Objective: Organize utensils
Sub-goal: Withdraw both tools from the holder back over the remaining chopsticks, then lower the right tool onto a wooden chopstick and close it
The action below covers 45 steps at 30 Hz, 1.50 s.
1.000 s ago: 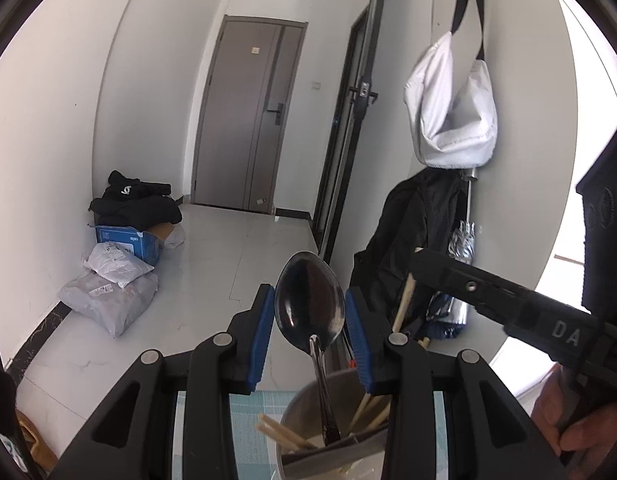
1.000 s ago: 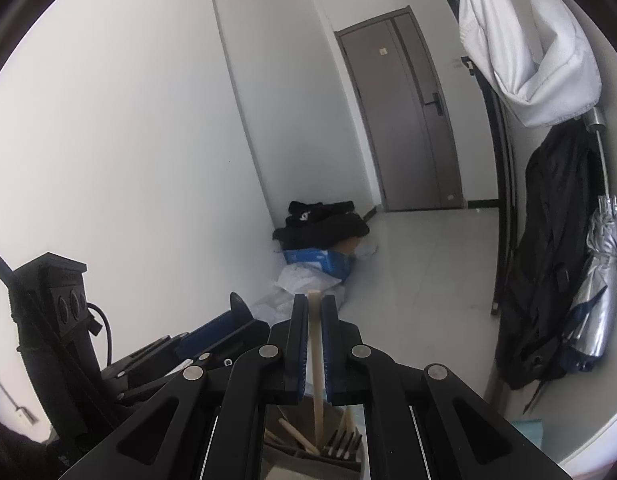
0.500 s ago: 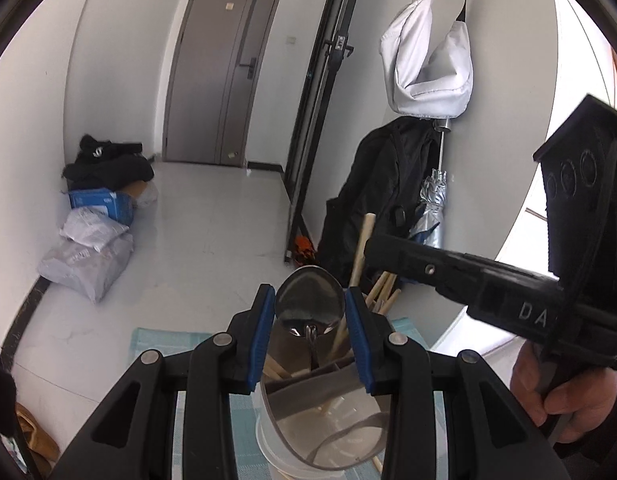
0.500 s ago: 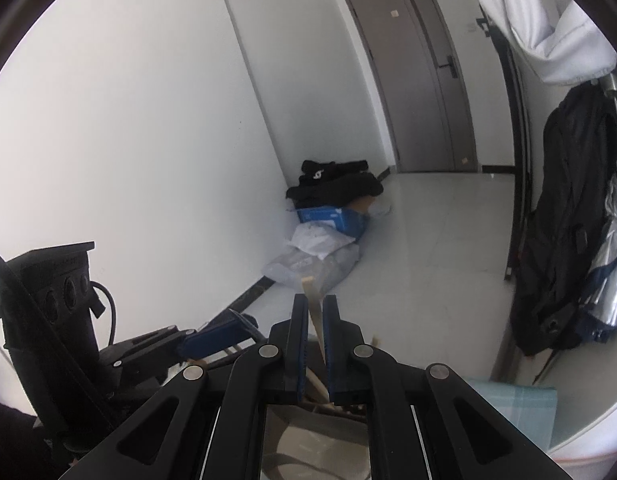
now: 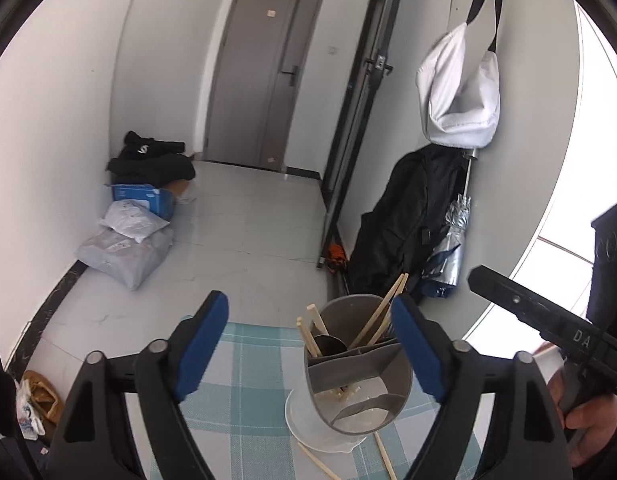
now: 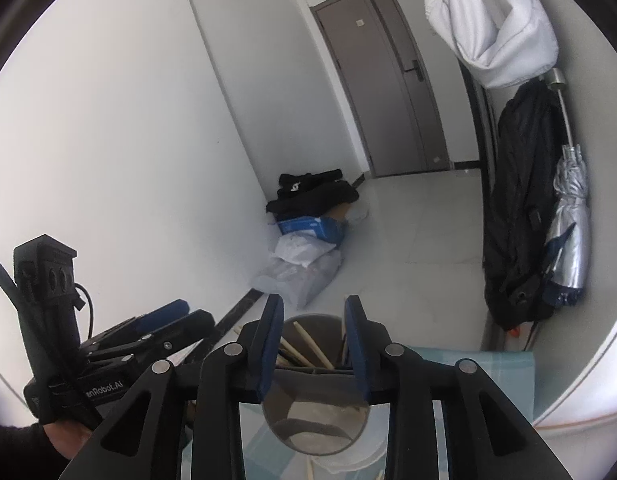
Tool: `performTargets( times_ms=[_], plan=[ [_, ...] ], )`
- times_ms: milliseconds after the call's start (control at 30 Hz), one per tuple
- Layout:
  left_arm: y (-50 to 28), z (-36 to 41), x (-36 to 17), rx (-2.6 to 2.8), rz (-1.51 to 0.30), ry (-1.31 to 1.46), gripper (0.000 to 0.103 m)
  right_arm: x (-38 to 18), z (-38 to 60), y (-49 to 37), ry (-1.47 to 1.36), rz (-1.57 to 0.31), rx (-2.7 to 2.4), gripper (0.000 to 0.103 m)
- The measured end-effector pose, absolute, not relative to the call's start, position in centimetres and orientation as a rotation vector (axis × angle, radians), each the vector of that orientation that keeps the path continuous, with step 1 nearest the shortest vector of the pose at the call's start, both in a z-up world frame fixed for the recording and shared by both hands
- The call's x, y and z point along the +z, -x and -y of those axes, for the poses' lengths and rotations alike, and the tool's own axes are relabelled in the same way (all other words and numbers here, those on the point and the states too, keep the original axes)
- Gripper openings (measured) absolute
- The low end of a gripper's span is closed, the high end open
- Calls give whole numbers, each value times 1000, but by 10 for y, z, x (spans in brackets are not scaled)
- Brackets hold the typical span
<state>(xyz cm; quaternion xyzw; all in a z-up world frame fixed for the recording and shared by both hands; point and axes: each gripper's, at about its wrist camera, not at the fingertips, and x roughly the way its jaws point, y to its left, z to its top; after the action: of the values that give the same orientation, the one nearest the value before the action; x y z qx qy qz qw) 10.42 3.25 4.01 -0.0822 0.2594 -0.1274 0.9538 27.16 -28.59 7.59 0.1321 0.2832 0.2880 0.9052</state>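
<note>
Checked blue cloth (image 5: 248, 364) covers the table where the grey utensil holder (image 5: 358, 368) stands, chopsticks (image 5: 378, 314) and spoon (image 5: 330, 344) inside. Both the left gripper (image 5: 308, 344) and right gripper (image 6: 313, 344) are opening, gripping nothing.

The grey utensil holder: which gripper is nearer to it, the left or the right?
Right, it seems. The right gripper hangs just above the grey utensil holder, jaws opening over its rim, empty. The left gripper stands back, jaws opening wide, the holder near its right pad.
</note>
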Motion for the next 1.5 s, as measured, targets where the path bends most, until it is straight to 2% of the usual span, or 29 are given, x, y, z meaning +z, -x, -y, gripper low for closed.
performTargets(
  times_ms=[233,333,567,933,1033,1500],
  plan=[
    [-77,-30,53,-172,-526,150,95,90,305,-238,-309,-556,542,48],
    [-64,-29,55,-149,-514,156,100,94,309,-226,-305,-548,530,59],
    [-37,-30,51,-105,-487,164,102,89,315,-194,-287,-543,517,73],
    [-13,-28,26,-50,-475,183,102,59,320,-161,-251,-595,494,80],
    [-14,-29,6,-50,-521,220,102,46,320,-154,-238,-619,484,84],
    [-32,-34,-79,-30,-759,282,102,-40,314,-165,-115,-883,400,84]
  ],
)
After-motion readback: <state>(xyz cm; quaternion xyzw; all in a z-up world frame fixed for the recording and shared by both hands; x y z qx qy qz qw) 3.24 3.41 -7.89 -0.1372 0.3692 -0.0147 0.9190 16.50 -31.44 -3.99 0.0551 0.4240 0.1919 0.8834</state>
